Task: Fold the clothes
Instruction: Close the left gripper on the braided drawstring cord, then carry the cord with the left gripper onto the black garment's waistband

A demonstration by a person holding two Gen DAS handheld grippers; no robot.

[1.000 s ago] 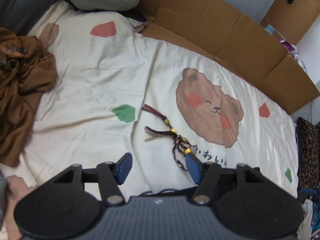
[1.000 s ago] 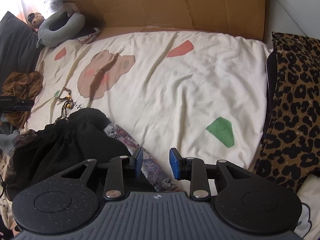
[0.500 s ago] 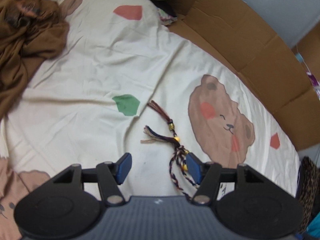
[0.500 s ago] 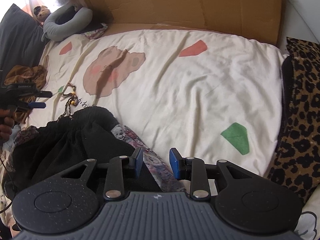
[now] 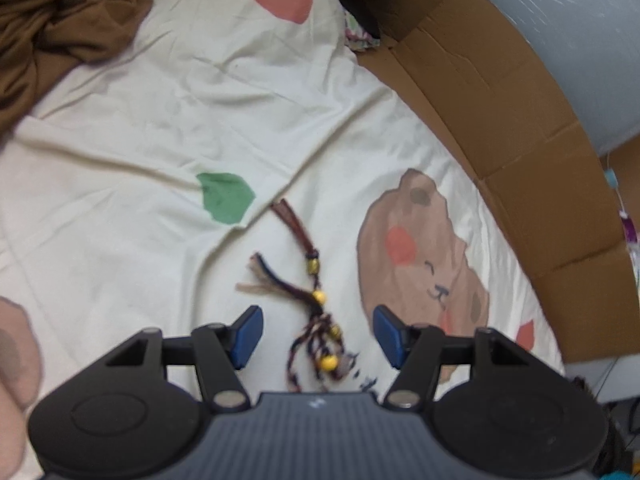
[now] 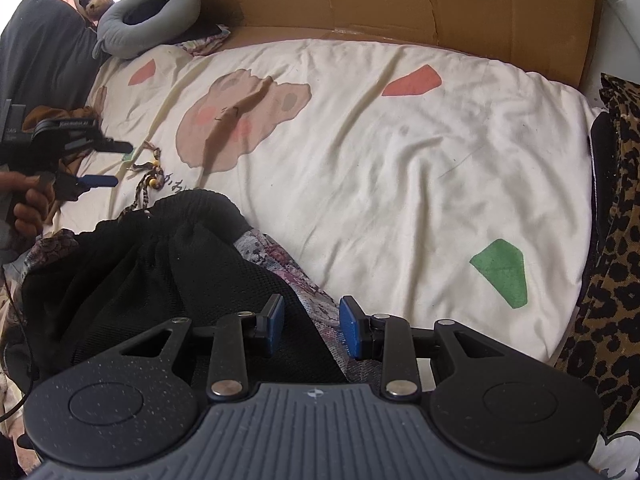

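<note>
Reaching for the garment is judged to be the step in hand: nothing is gripped yet, and no fold is seen on the black mesh garment with a floral patterned lining (image 6: pixel 132 276), which lies bunched in a heap on the cream bed sheet printed with brown bears (image 6: pixel 400 184), at its near edge. The garment's braided drawstring with yellow beads and tassels (image 5: pixel 316 312) is stretched out on the sheet.

The left gripper (image 5: pixel 316 336) is pointed steeply downward, with its blue fingers (image 5: pixel 248 336) held wide apart on either side of the drawstring; the cord is between them but is not pressed (no contact is visible). In the right wrist view, this gripper is seen at the left edge, held by a hand (image 6: pixel 28 204), above the cord.

The right gripper (image 6: pixel 312 328) is also tilted down, over the patterned edge of the garment. Its fingers are partly open and the cloth is seen in the gap, but no pinch is made.

For the next move, a lowering and a closing on the fabric edge would probably be needed, so that the garment can be pulled flat on the free part of the sheet. The cord should be tucked in first, otherwise it may be caught.
</note>
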